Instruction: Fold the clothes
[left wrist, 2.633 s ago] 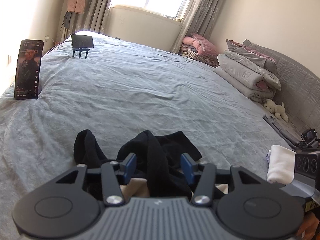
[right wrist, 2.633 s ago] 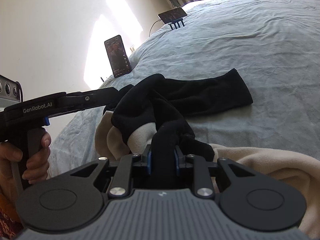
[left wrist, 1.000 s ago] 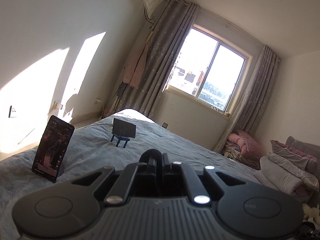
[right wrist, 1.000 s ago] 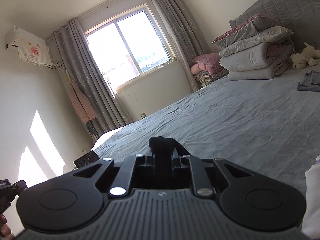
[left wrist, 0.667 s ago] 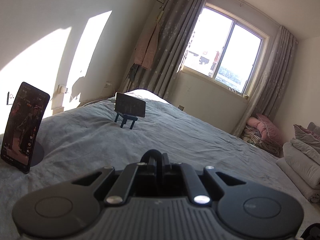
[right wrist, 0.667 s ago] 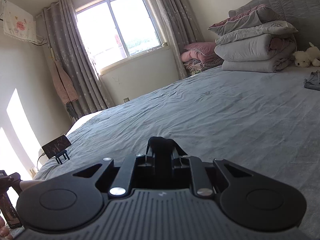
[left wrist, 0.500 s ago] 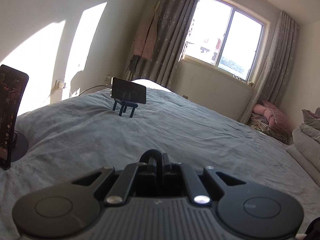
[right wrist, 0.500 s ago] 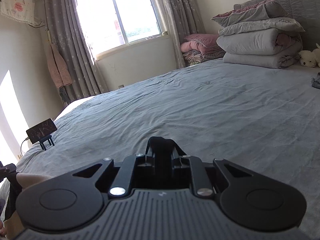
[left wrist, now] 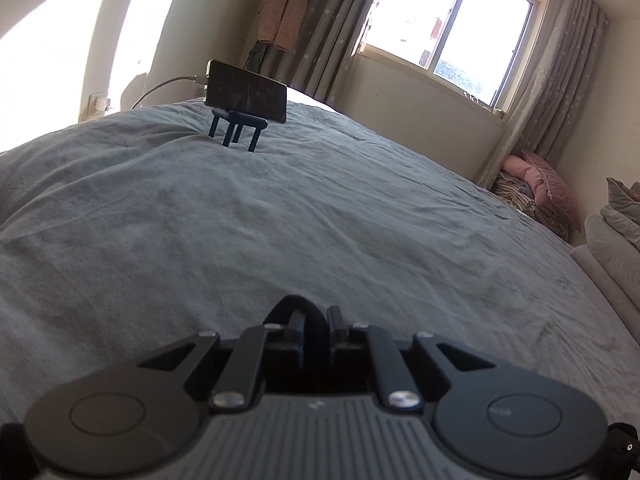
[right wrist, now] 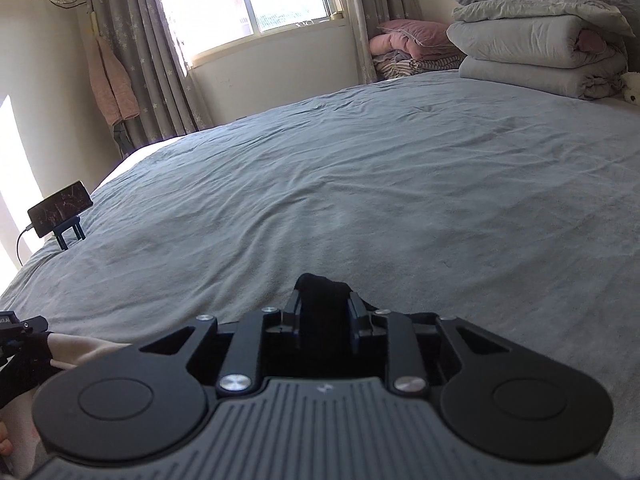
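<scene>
Left tool (left wrist: 311,330) is clamped on a loop of black garment (left wrist: 298,312), low centre of its frame, and the right tool (right wrist: 323,316) is pinched on another black bunch (right wrist: 322,294) the same way. Both hover over the grey bed (right wrist: 400,184); most of the garment hangs hidden below the tools. Risks, as I judge them: thin bites could slip and drop a corner, and uneven tension would land the cloth twisted. A cream cloth (right wrist: 80,350) at lower left may drag along. Phone on a stand (left wrist: 244,98), upper left, sits well apart.
</scene>
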The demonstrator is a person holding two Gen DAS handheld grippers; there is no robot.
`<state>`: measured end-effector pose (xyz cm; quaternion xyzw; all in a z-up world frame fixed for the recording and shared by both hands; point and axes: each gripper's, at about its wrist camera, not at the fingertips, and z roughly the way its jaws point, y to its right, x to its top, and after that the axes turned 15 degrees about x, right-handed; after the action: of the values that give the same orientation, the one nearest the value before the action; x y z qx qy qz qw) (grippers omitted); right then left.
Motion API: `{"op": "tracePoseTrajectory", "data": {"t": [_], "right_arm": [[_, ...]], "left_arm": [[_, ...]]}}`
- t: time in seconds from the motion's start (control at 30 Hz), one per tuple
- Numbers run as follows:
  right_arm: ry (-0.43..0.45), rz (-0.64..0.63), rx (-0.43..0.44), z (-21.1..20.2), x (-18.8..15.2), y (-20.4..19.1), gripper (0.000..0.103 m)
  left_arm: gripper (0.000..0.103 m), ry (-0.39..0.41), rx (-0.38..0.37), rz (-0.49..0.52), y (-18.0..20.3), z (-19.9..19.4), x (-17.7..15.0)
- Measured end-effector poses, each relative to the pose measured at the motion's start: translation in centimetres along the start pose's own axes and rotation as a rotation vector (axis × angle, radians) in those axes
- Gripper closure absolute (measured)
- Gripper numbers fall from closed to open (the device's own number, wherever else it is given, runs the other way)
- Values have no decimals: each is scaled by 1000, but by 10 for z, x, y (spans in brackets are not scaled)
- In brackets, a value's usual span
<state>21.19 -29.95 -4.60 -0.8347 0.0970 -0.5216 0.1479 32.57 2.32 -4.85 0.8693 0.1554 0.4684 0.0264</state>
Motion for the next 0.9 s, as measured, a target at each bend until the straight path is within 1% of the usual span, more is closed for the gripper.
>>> {"op": "tracePoseTrajectory", "data": {"t": [0.03, 0.07, 0.1, 0.13, 0.17, 0.23, 0.33, 0.37, 0.4, 0.43, 0.47, 0.5, 0.53, 0.6, 0.67, 0.8, 0.9], "right_arm": [[0, -27, 11, -6, 2, -4, 61], [4, -54, 19, -13, 4, -8, 57], [5, -80, 29, -19, 5, -12, 55], [3, -103, 41, -23, 6, -16, 55], [-1, -124, 55, -27, 7, -19, 55], [-36, -157, 79, -24, 2, -26, 55], [-104, -209, 108, -14, -8, -35, 55], [-127, -226, 118, -10, -11, -39, 56], [-149, -243, 128, -7, -14, -42, 62], [-172, -261, 138, -3, -17, -45, 72], [-195, -278, 147, 0, -21, -48, 75], [-217, -295, 157, 4, -24, -52, 79], [-240, -312, 167, 7, -27, -55, 81], [-285, -347, 187, 14, -34, -62, 84], [-319, -372, 203, 22, -38, -67, 84], [-290, -355, 200, 48, -21, -68, 84], [-267, -332, 188, 72, -6, -63, 84]], "left_arm": [[88, 1, -22, 23, -1, -7, 3], [82, 5, -39, 49, -2, -13, 5], [79, 10, -56, 83, -4, -21, 7], [71, 12, -70, 116, -5, -28, 9], [67, 11, -87, 148, -7, -35, 9], [67, 3, -117, 207, -10, -45, 8], [68, -47, -168, 319, -13, -53, -3], [74, -70, -187, 361, -13, -55, -8], [80, -95, -210, 415, -12, -55, -15], [92, -112, -222, 463, -10, -55, -21], [97, -131, -230, 522, -6, -54, -29], [97, -146, -232, 573, -2, -50, -36], [98, -141, -229, 593, 1, -48, -40], [98, -121, -230, 605, 7, -44, -42], [98, -123, -235, 590, 13, -38, -37], [98, -83, -221, 609, 35, -22, -29], [98, -50, -212, 588, 48, -8, -20]]}}
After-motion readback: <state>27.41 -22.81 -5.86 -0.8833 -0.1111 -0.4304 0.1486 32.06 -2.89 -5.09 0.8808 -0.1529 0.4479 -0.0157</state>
